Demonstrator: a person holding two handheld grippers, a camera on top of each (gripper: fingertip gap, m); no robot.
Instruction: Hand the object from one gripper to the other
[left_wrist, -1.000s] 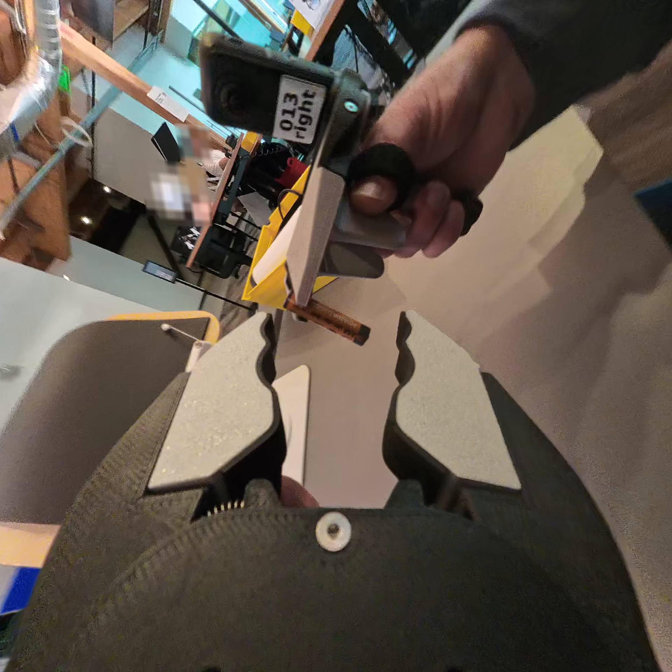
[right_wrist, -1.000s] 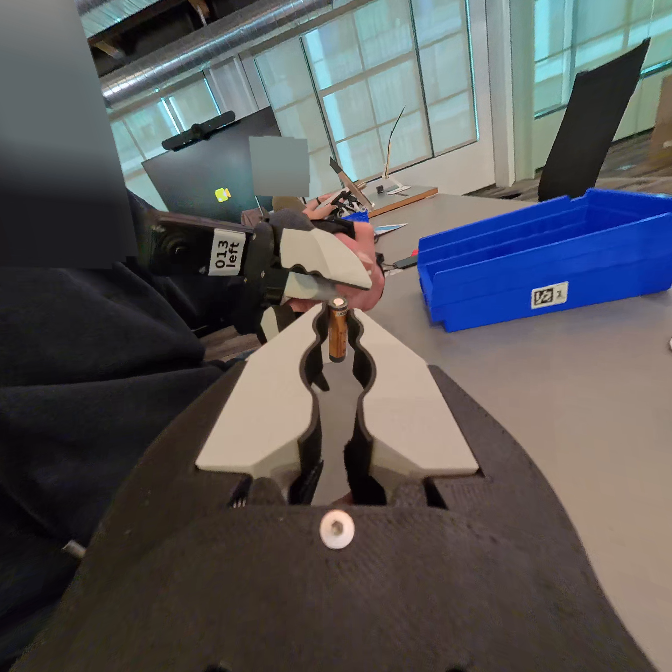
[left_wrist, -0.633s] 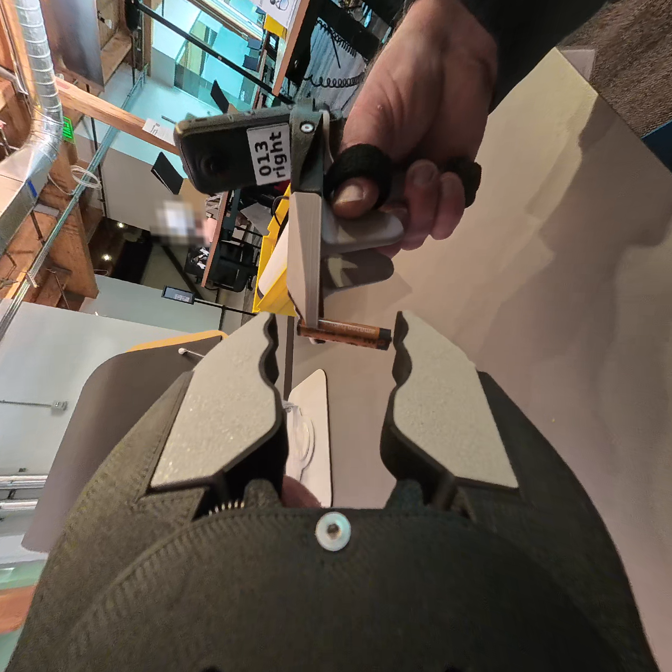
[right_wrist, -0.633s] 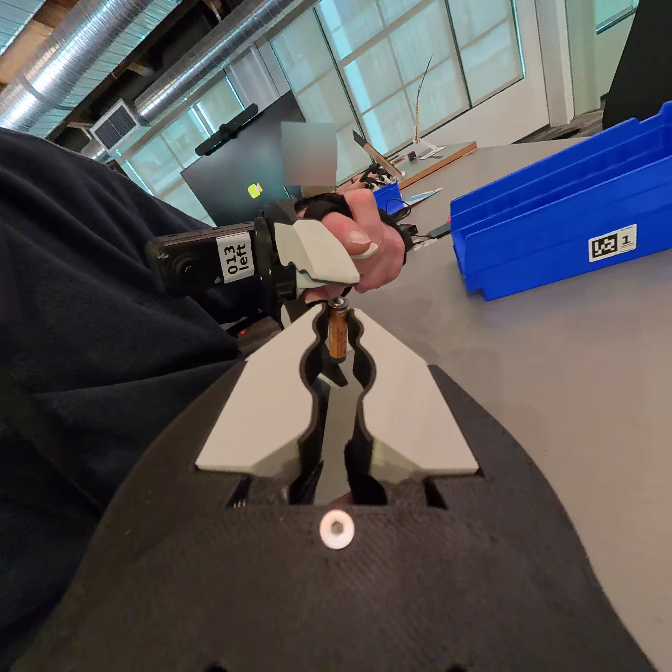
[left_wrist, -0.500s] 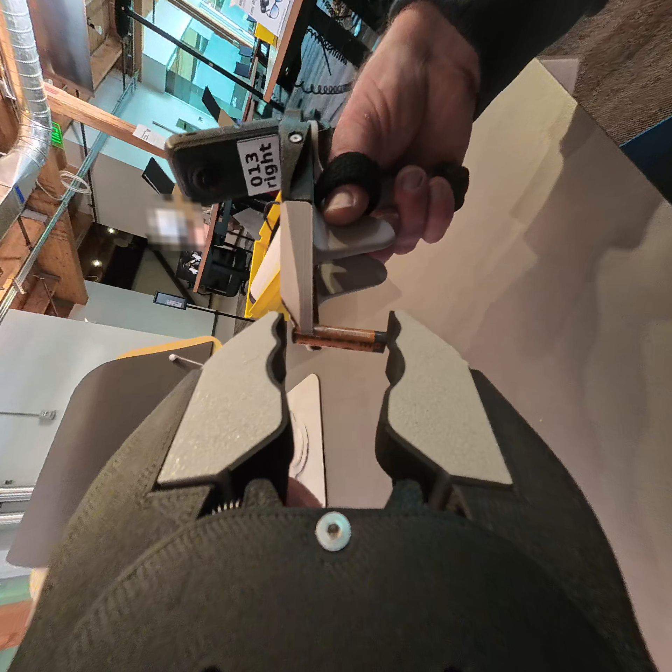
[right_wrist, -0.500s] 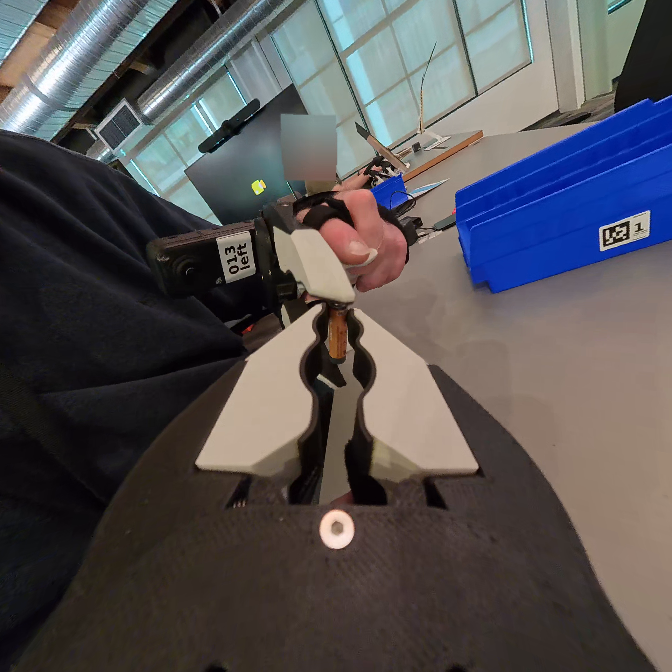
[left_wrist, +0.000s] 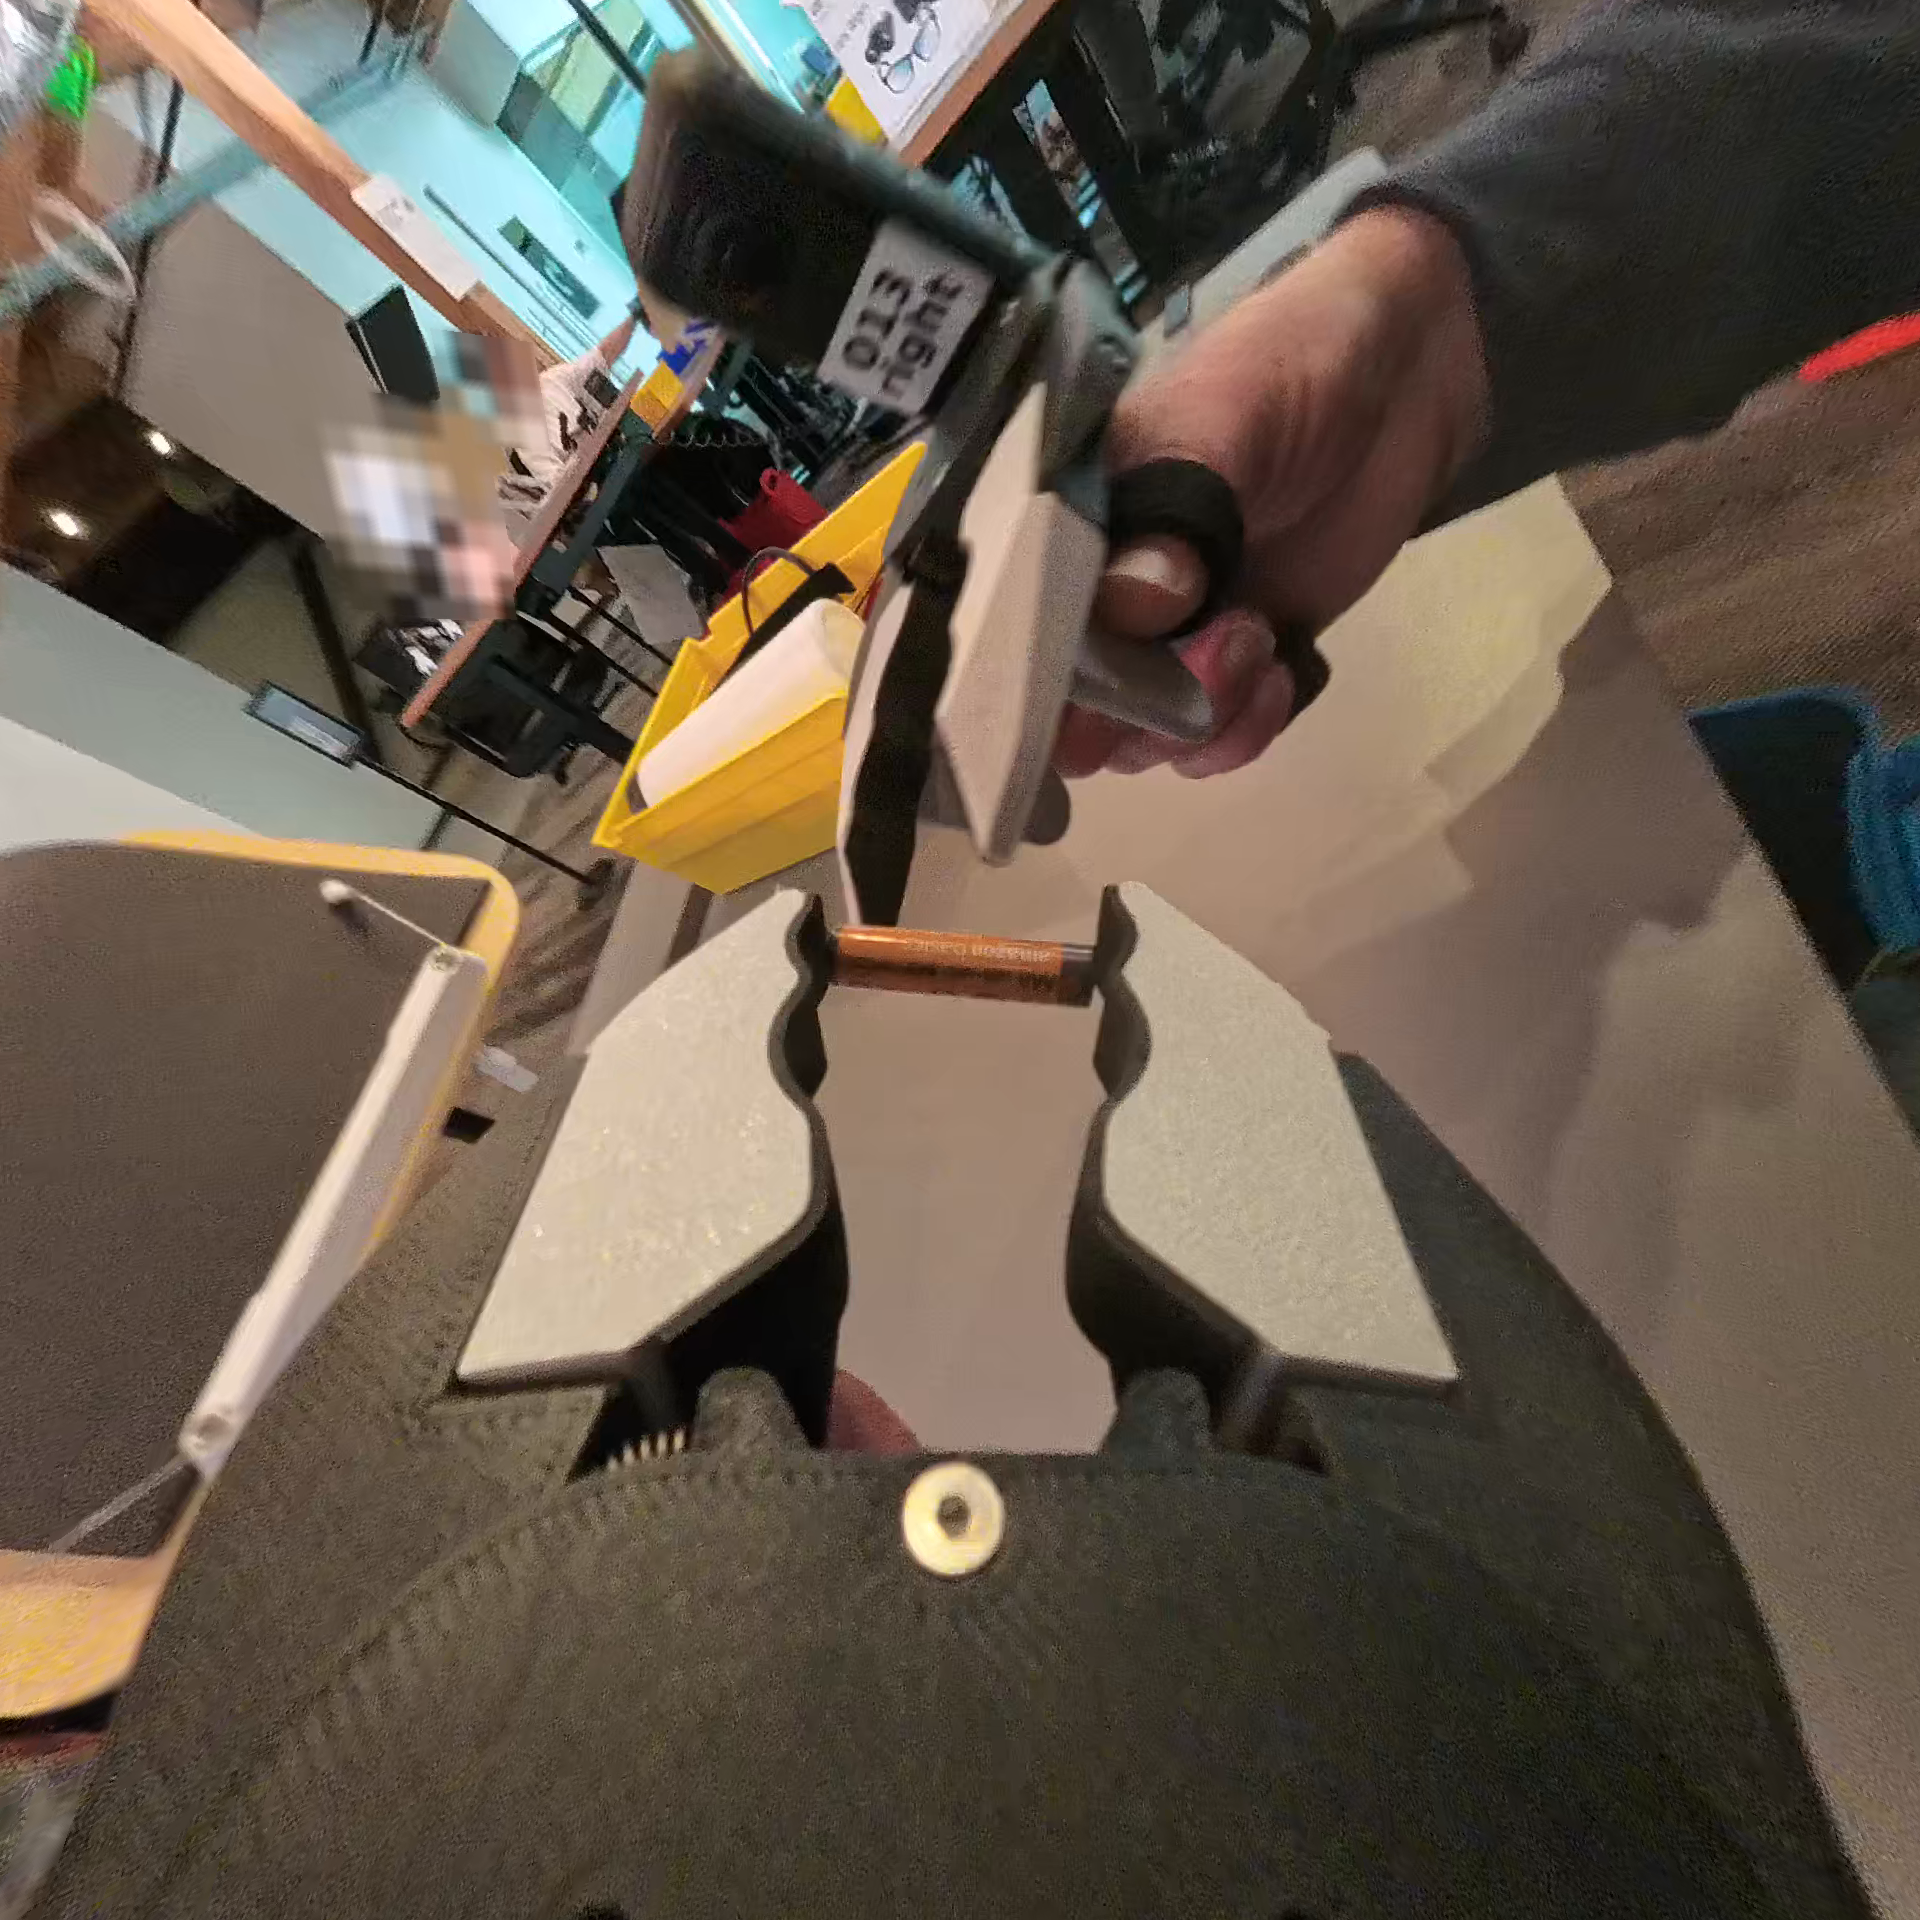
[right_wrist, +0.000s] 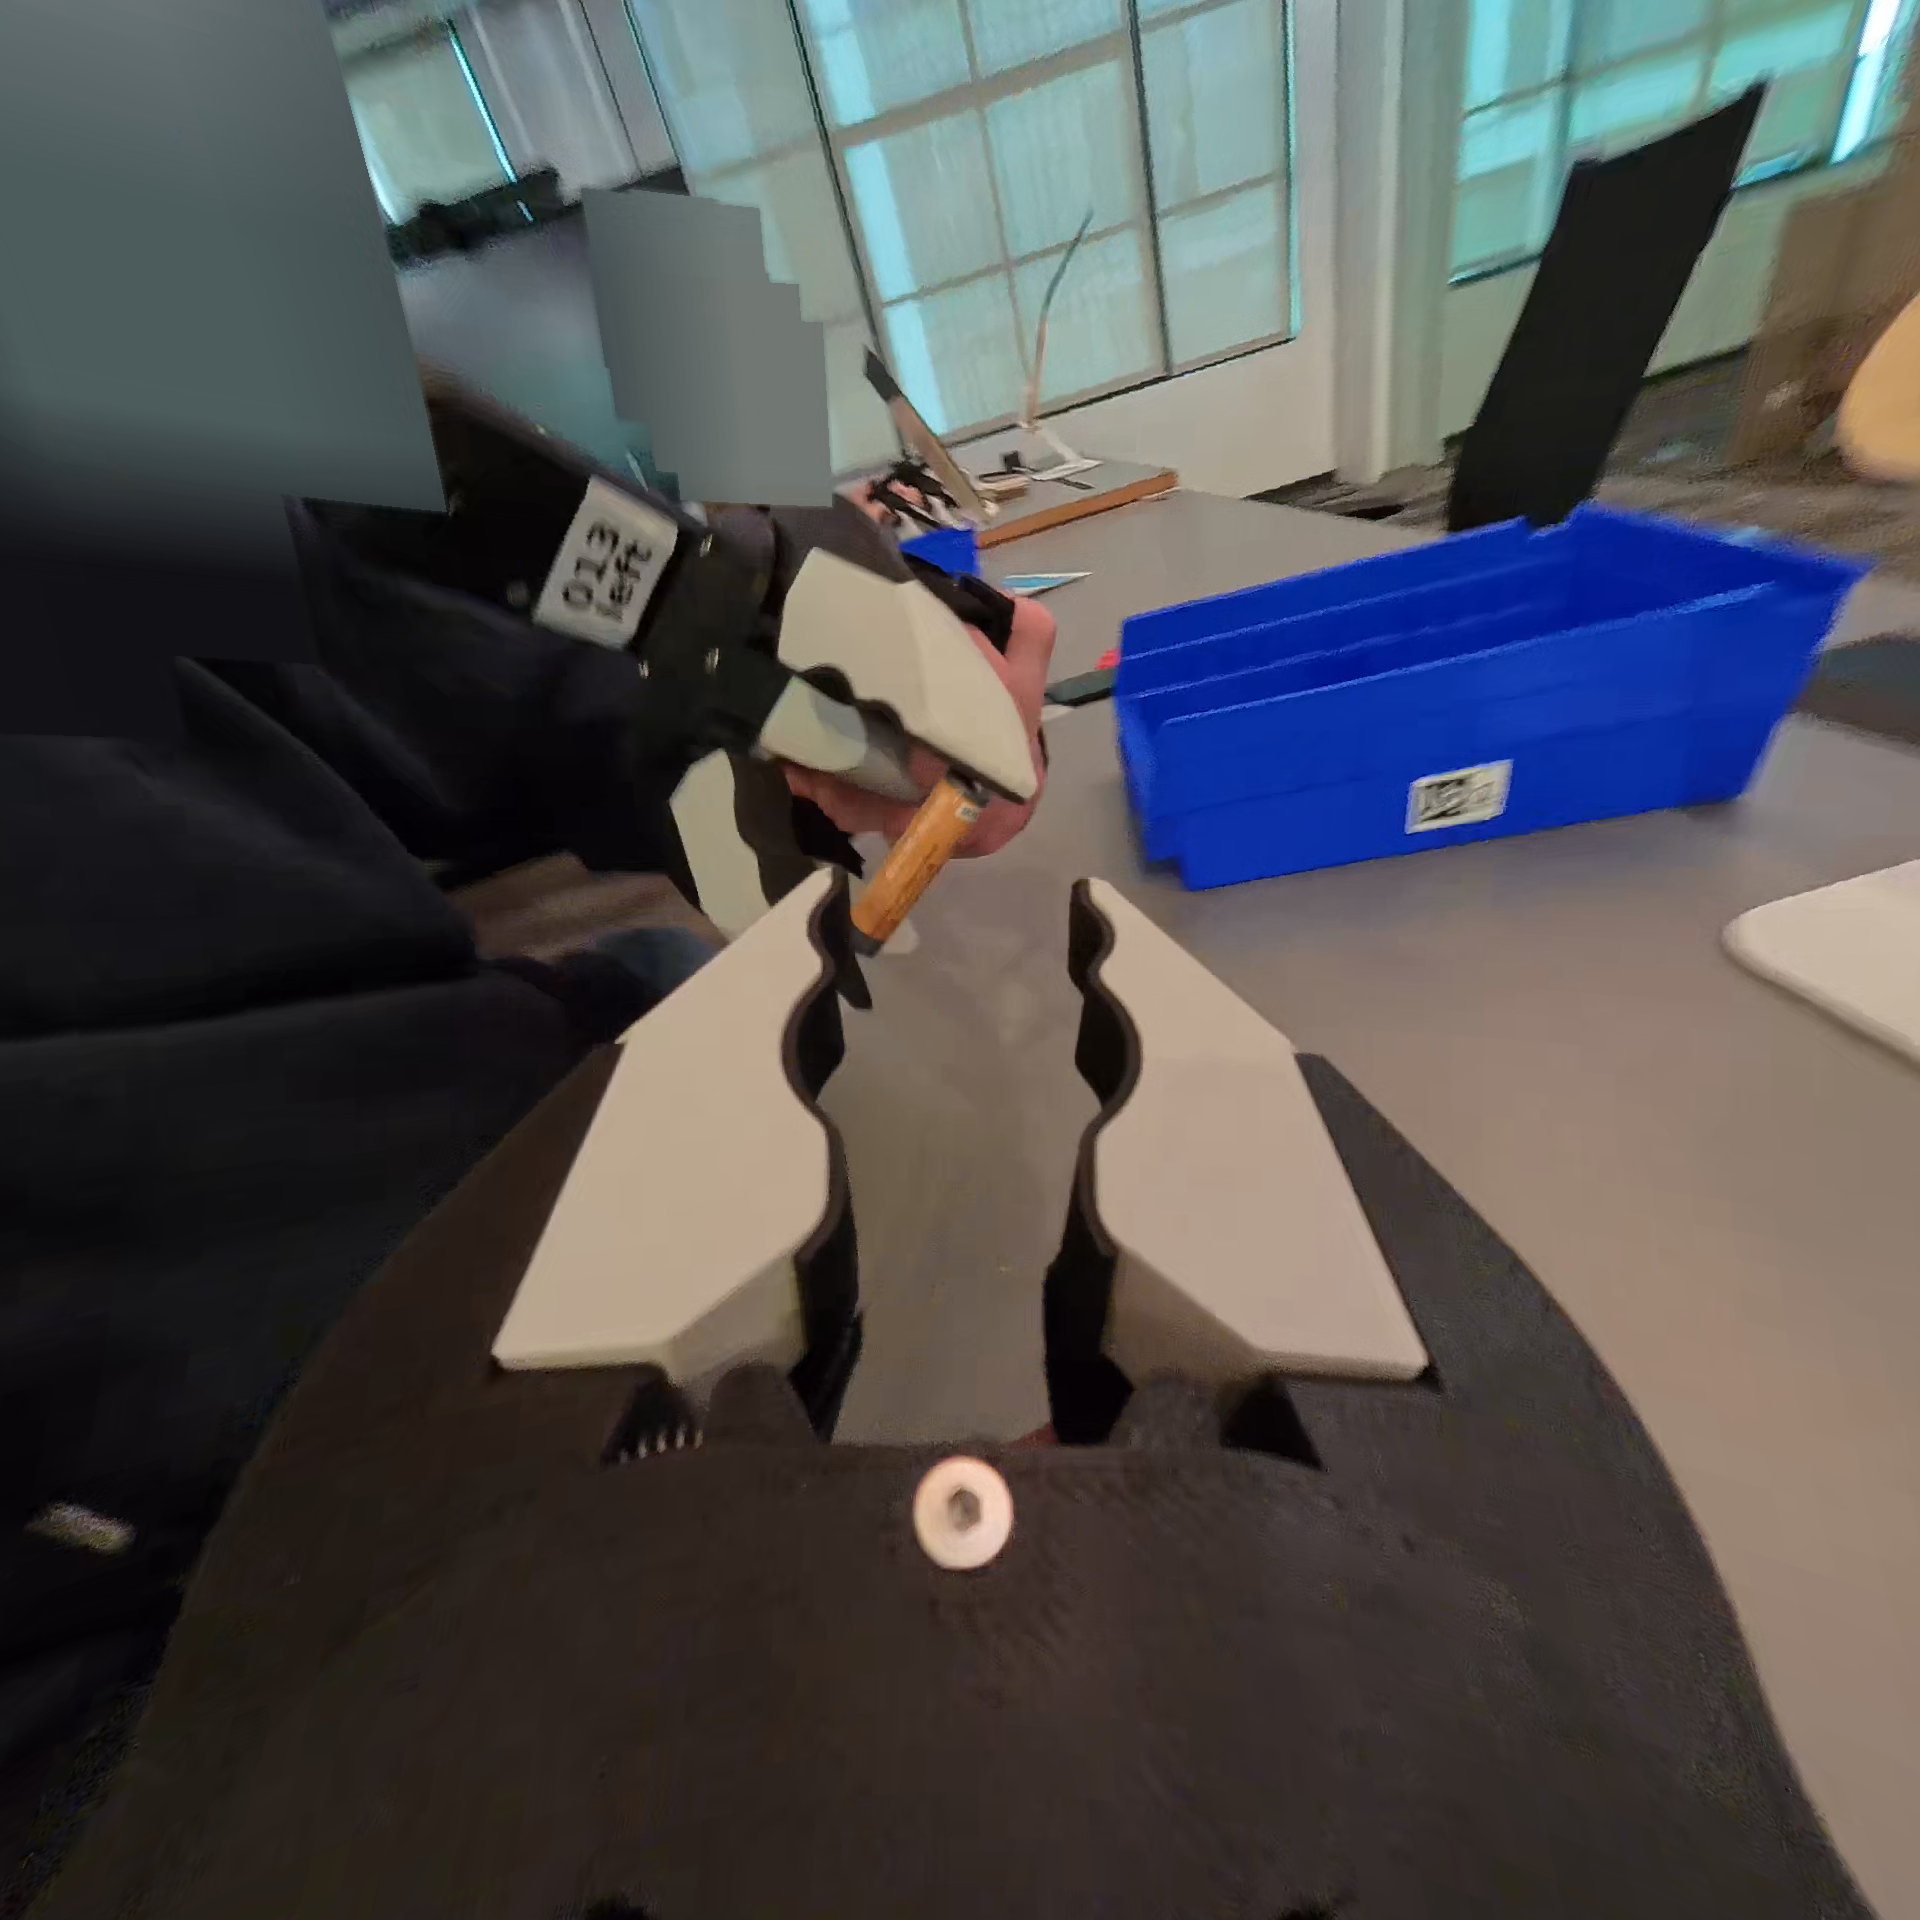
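Note:
A copper-coloured battery (left_wrist: 961, 966) is clamped end to end between the fingertips of my left gripper (left_wrist: 956, 940), held in the air above the grey table (left_wrist: 1558, 1143). My right gripper (left_wrist: 920, 873) hangs just above the battery with its jaws apart and no hold on it; a hand holds it. In the right wrist view my right gripper (right_wrist: 951, 894) is open and empty. There my left gripper (right_wrist: 930, 836) sits just past the right gripper's left fingertip, with the battery (right_wrist: 904, 878) tilted in it.
A blue bin (right_wrist: 1455, 707) stands on the table to the right. A white pad (right_wrist: 1849, 956) lies at the right edge. A yellow bin (left_wrist: 748, 800) with a white object sits farther off. A dark panel with a yellow rim (left_wrist: 208, 1091) is at the left. Left and right tips are no more than a few centimetres apart.
My left gripper has shut on the battery's ends. My right gripper has opened, let go of the battery and drawn back a little.

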